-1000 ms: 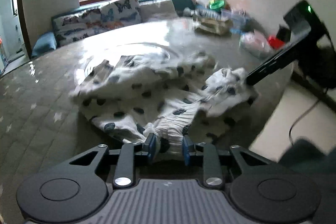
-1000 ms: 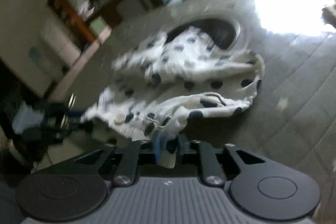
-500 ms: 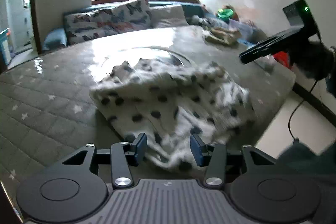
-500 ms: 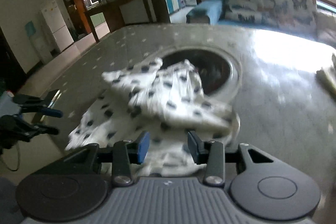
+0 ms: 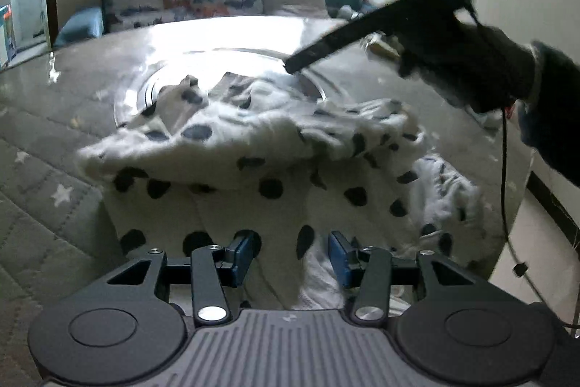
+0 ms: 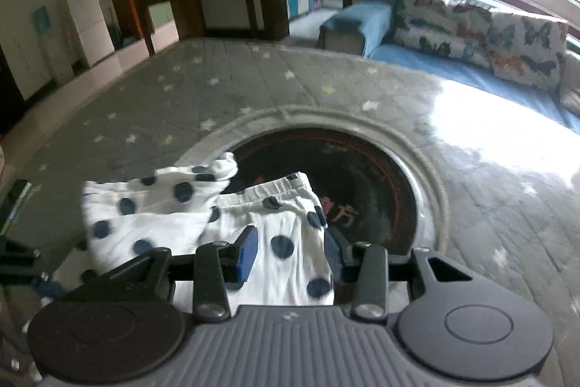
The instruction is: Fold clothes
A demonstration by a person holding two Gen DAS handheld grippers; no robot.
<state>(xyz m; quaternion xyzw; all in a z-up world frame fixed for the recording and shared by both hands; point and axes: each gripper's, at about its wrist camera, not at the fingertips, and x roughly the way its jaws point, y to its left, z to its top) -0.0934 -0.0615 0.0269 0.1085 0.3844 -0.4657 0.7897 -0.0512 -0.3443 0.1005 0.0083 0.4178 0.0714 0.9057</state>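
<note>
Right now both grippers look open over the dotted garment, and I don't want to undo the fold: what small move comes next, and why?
Probably bring the left gripper down to close on the near hem of the polka-dot garment. Its fingers stand apart with cloth between them, and the bundle lies rumpled, only partly folded. The right gripper is open too.

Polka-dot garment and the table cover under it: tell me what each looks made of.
Polka-dot garment: thin soft woven or knit fabric, probably cotton, matte; it crumples and folds, with a ribbed hem. Table cover: quilted padding under what seems a clear glossy sheet, judging by stitched lines and strong window glare.
</note>
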